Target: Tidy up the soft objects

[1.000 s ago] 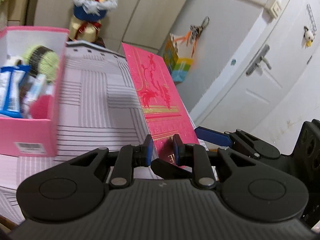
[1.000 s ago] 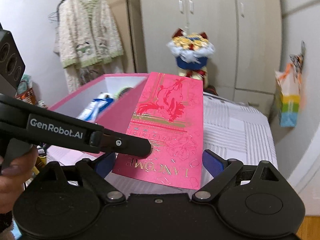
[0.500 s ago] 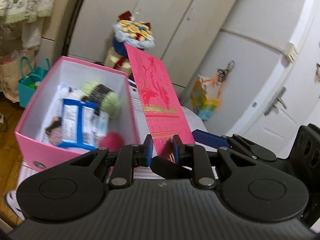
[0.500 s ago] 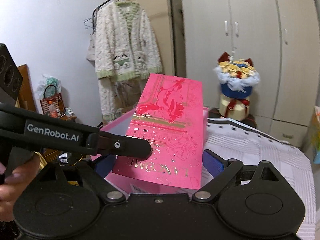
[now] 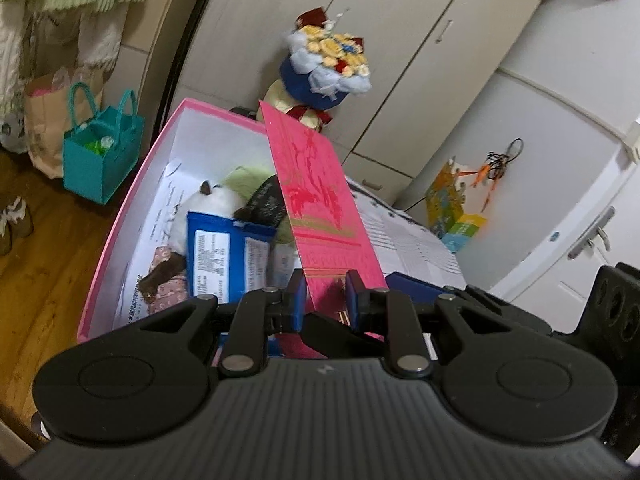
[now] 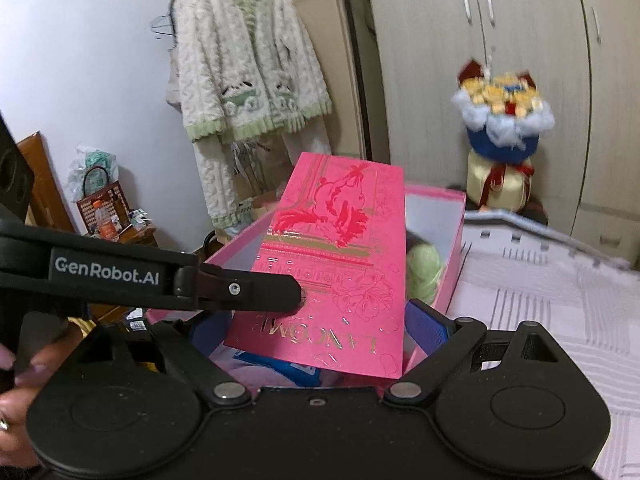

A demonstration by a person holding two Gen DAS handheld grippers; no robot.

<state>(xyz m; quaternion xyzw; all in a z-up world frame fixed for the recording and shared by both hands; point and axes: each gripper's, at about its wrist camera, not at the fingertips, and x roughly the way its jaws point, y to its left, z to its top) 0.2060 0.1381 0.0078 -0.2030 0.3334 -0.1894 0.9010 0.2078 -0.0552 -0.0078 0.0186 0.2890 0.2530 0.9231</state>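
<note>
- Pink card lid [image 5: 320, 200]: my left hand-held gripper [image 5: 323, 300] is pinching its near edge, tilted above the open pink box [image 5: 132, 200].
- My right hand-held gripper [image 6: 316, 332] is standing wide open beneath the lid, its blue pads flanking it, apparently without contact.
- Plush toy [image 5: 212, 208] and green yarn [image 6: 424, 268] are lying inside the box.

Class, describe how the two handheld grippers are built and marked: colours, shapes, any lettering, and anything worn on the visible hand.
Both grippers are matte black plastic. The left gripper has a ribbed body, two round discs, silver pivot pins and blue pads. Seen from the right wrist, its side carries white "GenRobot.AI" lettering. The right gripper matches, with blue pads. The person's hand wears a ring.
</note>
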